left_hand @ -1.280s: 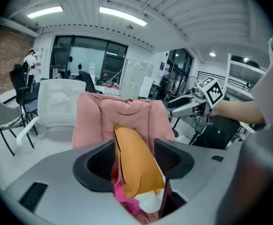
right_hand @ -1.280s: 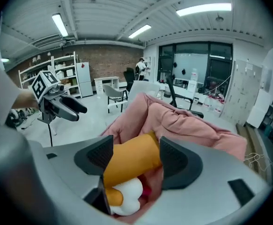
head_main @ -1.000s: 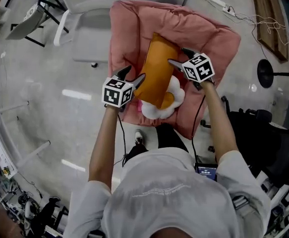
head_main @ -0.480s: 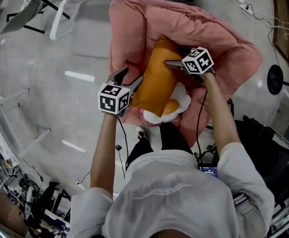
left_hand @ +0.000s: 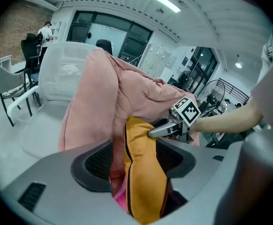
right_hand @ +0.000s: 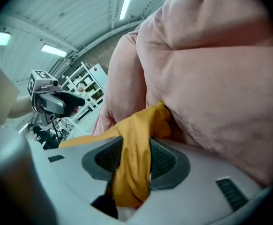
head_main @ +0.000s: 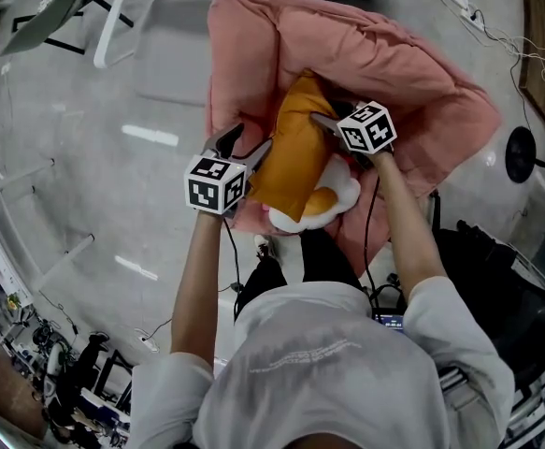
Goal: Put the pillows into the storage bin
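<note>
**Both tongs clamped on the orange pillow [head_main: 291,148]**

The left tongs [head_main: 251,140] grip one long edge of the pillow, and its cloth fills the gap between the pads. The right tongs [head_main: 333,115] have just been closing and now pinch a fold of the opposite edge. The pillow hangs tilted between them, its far end down inside the pink bin [head_main: 394,54]. Just below the tongs, a white flower-shaped pillow [head_main: 333,199] touches the orange one at the bin's near wall.
</note>
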A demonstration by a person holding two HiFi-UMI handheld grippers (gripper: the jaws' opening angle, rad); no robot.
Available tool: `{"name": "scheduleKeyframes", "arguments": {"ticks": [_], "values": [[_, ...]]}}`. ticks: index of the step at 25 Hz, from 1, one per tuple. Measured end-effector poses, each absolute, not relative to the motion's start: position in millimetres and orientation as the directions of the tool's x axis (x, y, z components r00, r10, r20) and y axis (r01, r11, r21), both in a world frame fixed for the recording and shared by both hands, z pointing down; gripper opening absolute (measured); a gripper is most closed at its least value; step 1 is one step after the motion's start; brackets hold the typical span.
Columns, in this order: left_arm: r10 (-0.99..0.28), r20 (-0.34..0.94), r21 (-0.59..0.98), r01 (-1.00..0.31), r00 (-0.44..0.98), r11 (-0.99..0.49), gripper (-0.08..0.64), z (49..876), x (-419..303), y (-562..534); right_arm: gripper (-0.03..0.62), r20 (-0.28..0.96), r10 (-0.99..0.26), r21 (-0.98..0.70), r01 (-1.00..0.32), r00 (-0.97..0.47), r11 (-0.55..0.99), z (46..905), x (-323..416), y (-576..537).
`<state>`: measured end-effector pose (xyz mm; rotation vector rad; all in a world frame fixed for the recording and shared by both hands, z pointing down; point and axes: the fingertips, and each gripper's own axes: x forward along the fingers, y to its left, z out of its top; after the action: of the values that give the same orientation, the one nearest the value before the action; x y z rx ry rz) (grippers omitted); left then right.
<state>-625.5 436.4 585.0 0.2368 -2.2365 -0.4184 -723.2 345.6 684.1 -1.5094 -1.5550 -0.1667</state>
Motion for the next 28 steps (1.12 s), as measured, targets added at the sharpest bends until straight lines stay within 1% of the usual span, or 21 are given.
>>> {"name": "scheduleKeyframes", "arguments": {"ticks": [5, 9, 14, 19, 23, 28], "values": [[-0.293, 0.689, 0.348, -0.051, -0.664, 0.936, 0.304, 567.0, -625.1, 440.2, 0.139, 0.606, 0.786, -0.510, 0.818, 0.121, 0.267, 651.2, -718.3, 337.2], [-0.292, 0.655, 0.327, -0.088, -0.697, 0.941, 0.304, 543.5, -622.2, 444.5, 0.100, 0.561, 0.826, -0.499, 0.819, 0.055, 0.284, 618.2, -706.6, 333.7], [-0.320, 0.630, 0.315, -0.144, -0.707, 0.938, 0.304, 517.7, -601.2, 429.3, 0.064, 0.547, 0.837, -0.440, 0.845, -0.017, 0.304, 578.7, -684.7, 309.3], [-0.366, 0.600, 0.309, -0.216, -0.712, 0.926, 0.304, 502.3, -584.6, 412.4, 0.028, 0.539, 0.834, -0.360, 0.862, -0.120, 0.357, 544.6, -674.4, 282.9], [-0.385, 0.556, 0.295, -0.259, -0.736, 0.920, 0.304, 481.4, -568.1, 409.1, 0.028, 0.552, 0.819, -0.276, 0.891, -0.160, 0.360, 515.8, -651.2, 275.0], [-0.406, 0.498, 0.259, -0.316, -0.766, 0.913, 0.304, 445.5, -553.1, 413.4, 0.028, 0.516, 0.824, -0.190, 0.906, -0.235, 0.377, 460.9, -613.9, 271.5]]}}
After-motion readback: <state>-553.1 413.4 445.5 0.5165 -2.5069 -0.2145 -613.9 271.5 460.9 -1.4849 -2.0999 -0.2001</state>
